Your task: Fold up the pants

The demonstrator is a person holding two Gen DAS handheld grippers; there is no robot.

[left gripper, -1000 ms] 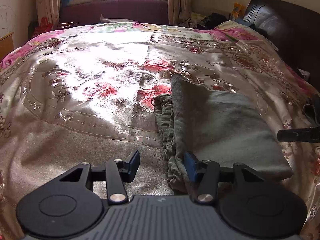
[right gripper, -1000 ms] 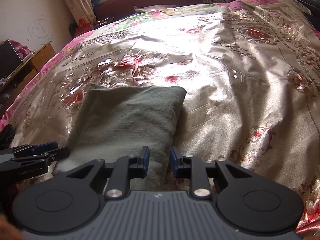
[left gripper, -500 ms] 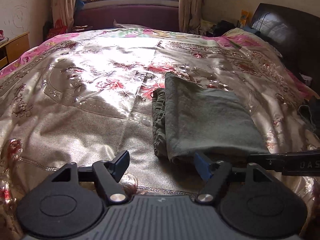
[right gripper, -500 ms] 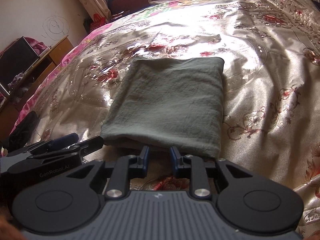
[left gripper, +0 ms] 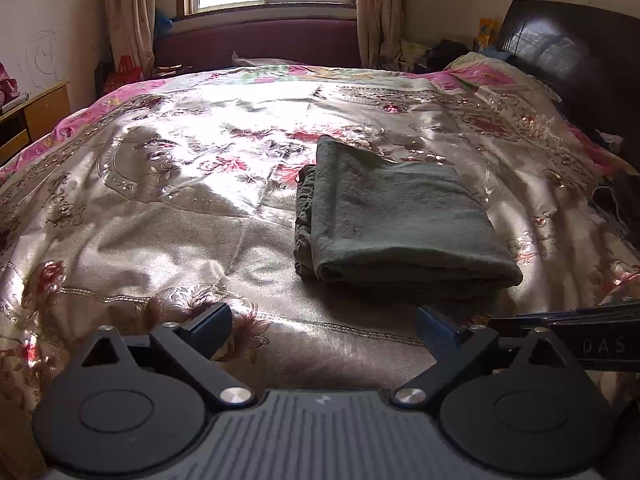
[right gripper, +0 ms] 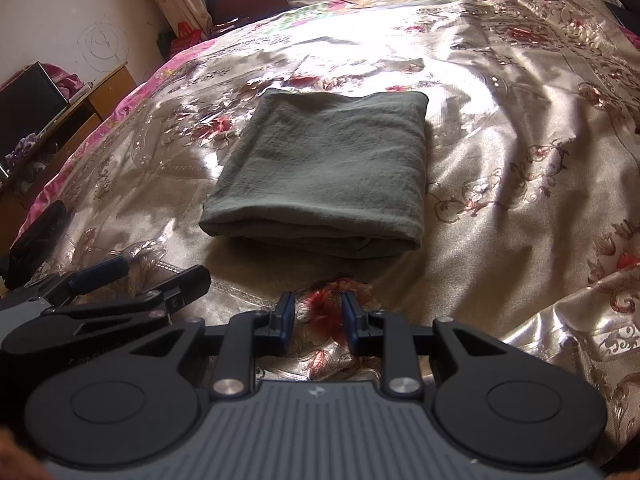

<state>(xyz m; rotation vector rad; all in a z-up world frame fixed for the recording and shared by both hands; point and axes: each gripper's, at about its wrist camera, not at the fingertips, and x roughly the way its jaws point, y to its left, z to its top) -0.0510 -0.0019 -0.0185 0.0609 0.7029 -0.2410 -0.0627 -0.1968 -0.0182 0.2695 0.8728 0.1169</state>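
Both hand-held grippers [left gripper: 322,330] [right gripper: 316,320] have withdrawn from folded pants [right gripper: 324,172].

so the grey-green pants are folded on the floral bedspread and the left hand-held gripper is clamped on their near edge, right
Not quite. In the left wrist view the left hand-held gripper is wide open and clear of the cloth, with bare floral bedspread between its fingers. The grey-green pants do lie folded on the bedspread, as you say.
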